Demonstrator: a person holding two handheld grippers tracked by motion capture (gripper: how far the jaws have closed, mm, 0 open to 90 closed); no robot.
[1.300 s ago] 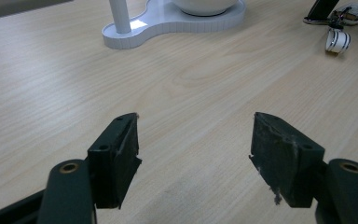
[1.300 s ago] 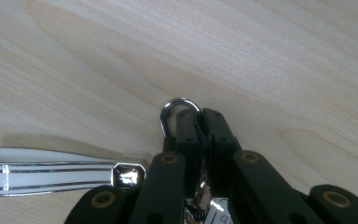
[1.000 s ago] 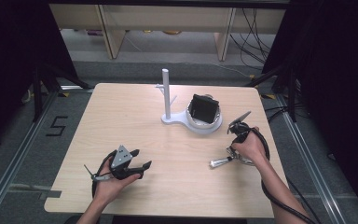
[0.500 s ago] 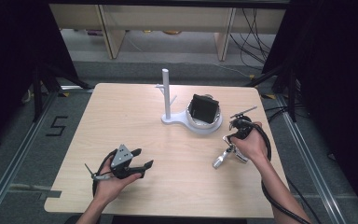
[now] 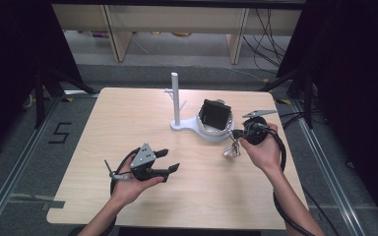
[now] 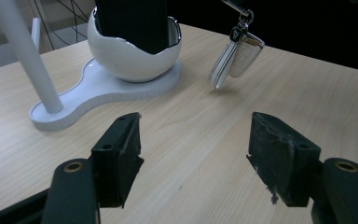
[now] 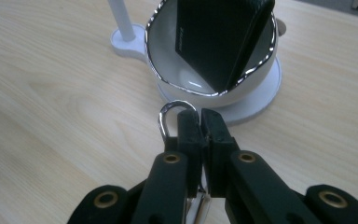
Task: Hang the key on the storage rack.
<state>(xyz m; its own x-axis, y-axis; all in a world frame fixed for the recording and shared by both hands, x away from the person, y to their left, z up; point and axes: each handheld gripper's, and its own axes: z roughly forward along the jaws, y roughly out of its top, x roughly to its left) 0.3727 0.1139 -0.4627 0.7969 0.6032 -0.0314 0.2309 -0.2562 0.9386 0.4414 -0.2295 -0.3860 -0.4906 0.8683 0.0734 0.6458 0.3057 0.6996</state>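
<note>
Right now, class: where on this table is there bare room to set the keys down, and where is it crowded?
Bare wood lies left of the white stand, and along the near edge between the left gripper and right gripper. It is crowded by the bowl holding the black wallet, where the keys hang.

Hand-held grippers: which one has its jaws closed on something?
The right hand-held gripper, clamped on the car key's ring; the left hand-held gripper stands open over bare table.

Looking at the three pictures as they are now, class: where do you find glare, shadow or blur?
Right gripper view: bright glare runs along the chrome rim of the white bowl. Left gripper view: the hanging white-and-silver car key fob casts a soft shadow on the pale wooden table; the near black jaws look soft. High view: dark surroundings, evenly lit tabletop.
</note>
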